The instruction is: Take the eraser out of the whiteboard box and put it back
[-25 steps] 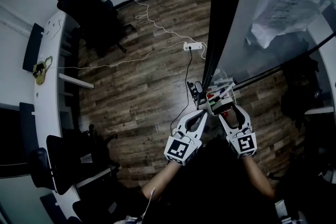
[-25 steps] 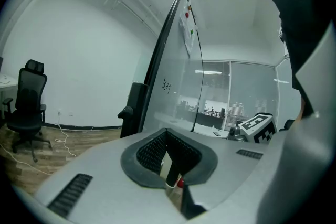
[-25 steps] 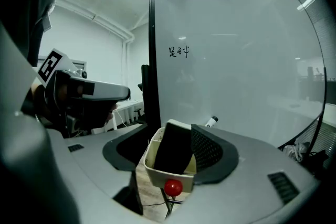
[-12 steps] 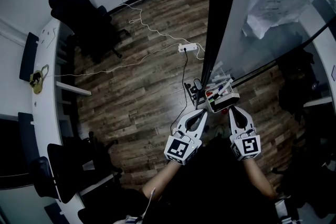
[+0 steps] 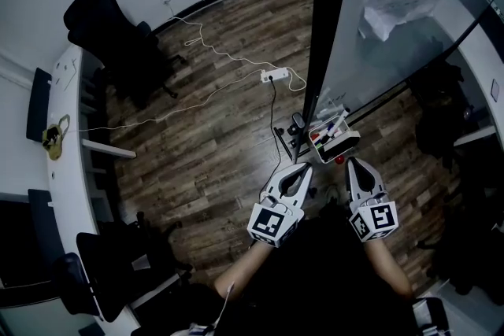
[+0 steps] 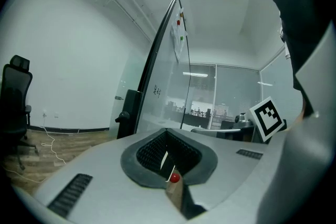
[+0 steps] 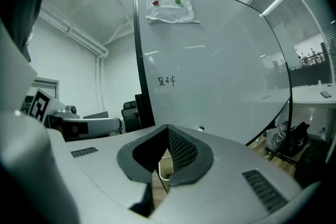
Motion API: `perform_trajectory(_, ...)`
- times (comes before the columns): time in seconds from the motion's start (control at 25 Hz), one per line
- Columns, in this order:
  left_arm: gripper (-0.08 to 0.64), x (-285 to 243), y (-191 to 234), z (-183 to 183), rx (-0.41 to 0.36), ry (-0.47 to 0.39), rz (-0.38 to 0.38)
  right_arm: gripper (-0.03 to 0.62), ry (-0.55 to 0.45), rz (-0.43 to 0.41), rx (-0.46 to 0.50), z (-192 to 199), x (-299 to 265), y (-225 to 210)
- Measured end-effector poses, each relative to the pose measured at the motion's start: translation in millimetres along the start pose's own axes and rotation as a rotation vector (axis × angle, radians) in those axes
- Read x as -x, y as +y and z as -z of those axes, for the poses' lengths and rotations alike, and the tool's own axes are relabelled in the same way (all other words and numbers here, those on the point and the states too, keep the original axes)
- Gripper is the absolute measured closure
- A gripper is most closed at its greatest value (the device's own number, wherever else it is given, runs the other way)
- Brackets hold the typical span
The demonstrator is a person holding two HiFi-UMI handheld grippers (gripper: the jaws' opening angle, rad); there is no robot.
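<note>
- Right gripper (image 5: 352, 162): jaws just closed fully with nothing visibly gripped, tips at 5 o'clock of the box (image 5: 340, 146), likely poised beside it.
- Left gripper (image 5: 306, 168): shut, empty, parked at 7 o'clock.
- Eraser: not distinguishable; only markers (image 5: 329, 131) show inside.

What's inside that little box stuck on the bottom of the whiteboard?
Inside the box lie a few marker pens, with red and green caps showing. The pens cover the bottom, so whatever lies under them, an eraser included, cannot be seen.
</note>
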State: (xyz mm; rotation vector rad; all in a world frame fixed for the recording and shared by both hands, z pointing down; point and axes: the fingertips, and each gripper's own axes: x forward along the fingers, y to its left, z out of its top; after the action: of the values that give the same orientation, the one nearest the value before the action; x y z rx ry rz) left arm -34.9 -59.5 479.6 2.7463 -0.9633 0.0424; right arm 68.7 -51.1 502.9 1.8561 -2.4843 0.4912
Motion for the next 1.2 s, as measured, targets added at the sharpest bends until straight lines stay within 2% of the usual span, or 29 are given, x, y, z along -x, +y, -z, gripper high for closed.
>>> perform_trajectory(0.16, 0.554, 3, -4, -1, -0.017, -0.003, 0.055, 0.577, -0.049, 0.043, -0.003, -4, 12, 7)
perform_trajectory(0.48, 0.554, 3, -17, 4, -0.043, 0.008, 0.143, 0.577, -0.059, 0.111, -0.018, 3, 33, 6)
perform_trajectory(1.2, 0.554, -3, -22, 3, -0.042, 0.009, 0.138, 0.578, -0.060, 0.105, -0.021, 2, 37, 2)
